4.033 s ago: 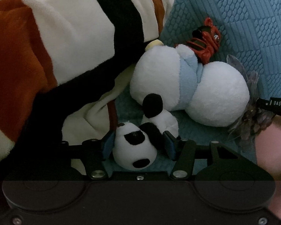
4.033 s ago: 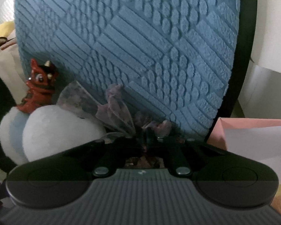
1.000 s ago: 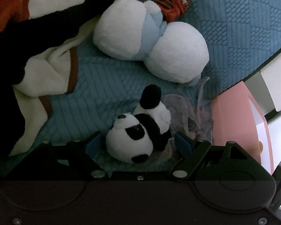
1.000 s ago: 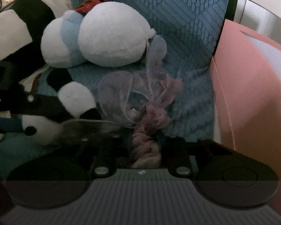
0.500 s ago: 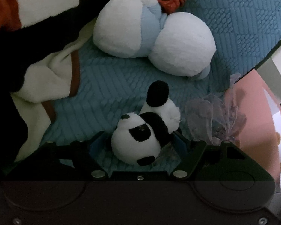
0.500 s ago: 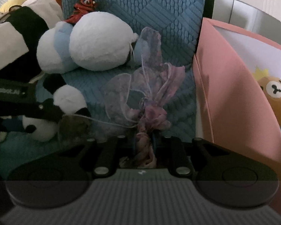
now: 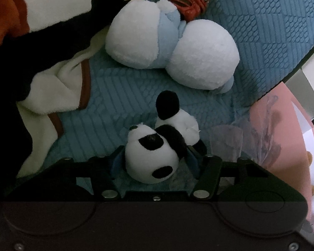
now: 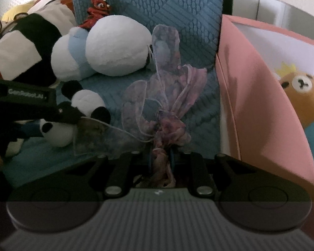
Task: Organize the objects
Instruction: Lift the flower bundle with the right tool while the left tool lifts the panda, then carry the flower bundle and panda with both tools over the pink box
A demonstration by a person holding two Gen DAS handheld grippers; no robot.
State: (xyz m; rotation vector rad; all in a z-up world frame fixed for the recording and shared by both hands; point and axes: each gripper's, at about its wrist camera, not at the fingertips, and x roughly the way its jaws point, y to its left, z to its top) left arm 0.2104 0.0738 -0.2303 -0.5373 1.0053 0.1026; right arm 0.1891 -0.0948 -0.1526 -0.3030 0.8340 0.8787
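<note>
Panda (image 7: pixel 150 156), seemingly nearer, between closing left tool (image 7: pixel 155 161)

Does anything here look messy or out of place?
Yes. Toys lie scattered on the blue cushion: a white-and-blue plush toppled on its side and a small panda face up, while only the bear sits in the pink box.

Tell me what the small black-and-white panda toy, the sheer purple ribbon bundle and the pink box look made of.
Small black-and-white panda toy: plush fabric, matte, fuzzy nap. Sheer purple ribbon bundle: probably organza or similar gauze; the cushion shows through it and its edges are stitched. Pink box: likely cardboard or thin board, smooth, flat, faintly glossy.
</note>
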